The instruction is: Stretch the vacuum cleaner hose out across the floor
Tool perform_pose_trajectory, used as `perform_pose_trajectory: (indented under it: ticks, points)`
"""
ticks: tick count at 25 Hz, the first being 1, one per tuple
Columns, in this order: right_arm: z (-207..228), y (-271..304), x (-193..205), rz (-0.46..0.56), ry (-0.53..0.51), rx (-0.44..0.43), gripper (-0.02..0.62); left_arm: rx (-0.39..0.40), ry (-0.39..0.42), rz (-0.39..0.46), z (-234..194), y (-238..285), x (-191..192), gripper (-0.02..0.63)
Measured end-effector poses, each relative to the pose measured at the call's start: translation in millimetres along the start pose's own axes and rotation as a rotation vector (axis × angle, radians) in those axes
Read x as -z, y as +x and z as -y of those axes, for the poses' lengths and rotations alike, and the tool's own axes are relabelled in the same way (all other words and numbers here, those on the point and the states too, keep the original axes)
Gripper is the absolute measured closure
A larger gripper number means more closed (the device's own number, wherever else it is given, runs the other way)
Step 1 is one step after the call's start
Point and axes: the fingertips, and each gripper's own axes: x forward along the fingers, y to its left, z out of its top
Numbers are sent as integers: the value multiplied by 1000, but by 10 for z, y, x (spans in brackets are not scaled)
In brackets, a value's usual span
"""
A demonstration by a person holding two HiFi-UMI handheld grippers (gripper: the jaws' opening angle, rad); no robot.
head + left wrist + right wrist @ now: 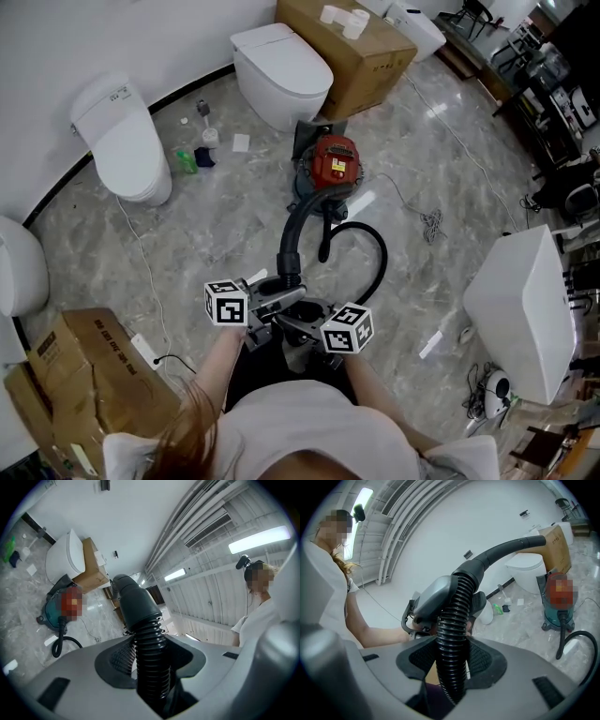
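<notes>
The red and teal vacuum cleaner (pixel 330 169) stands on the marble floor ahead of me. Its black ribbed hose (pixel 382 259) loops off to the right and comes back to my hands. My left gripper (pixel 274 306) is shut on the hose (pixel 151 653) just behind the smooth cuff (pixel 137 605) of the curved handle tube (pixel 292 230). My right gripper (pixel 300 332) is shut on the ribbed hose (pixel 452 656) right beside it, a little further along. In the right gripper view the left gripper (pixel 433 597) sits directly ahead, and the handle tube (pixel 506 549) arcs away to the right.
Two white toilets (pixel 122 141) (pixel 281 70) stand along the wall, a third at the left edge. A cardboard box (pixel 352 47) is behind the vacuum, another (pixel 84 375) at my left. A white appliance (pixel 520 314) is at the right. Small bottles (pixel 197 155) and a thin cable (pixel 427 220) lie on the floor.
</notes>
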Motion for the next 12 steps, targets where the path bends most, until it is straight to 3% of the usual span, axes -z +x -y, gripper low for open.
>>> perform_pose_trajectory:
  ticks: [12]
  points:
    - [-21,-535,290,-51,-20,-106,408,-72,36,81,207,359,370,416]
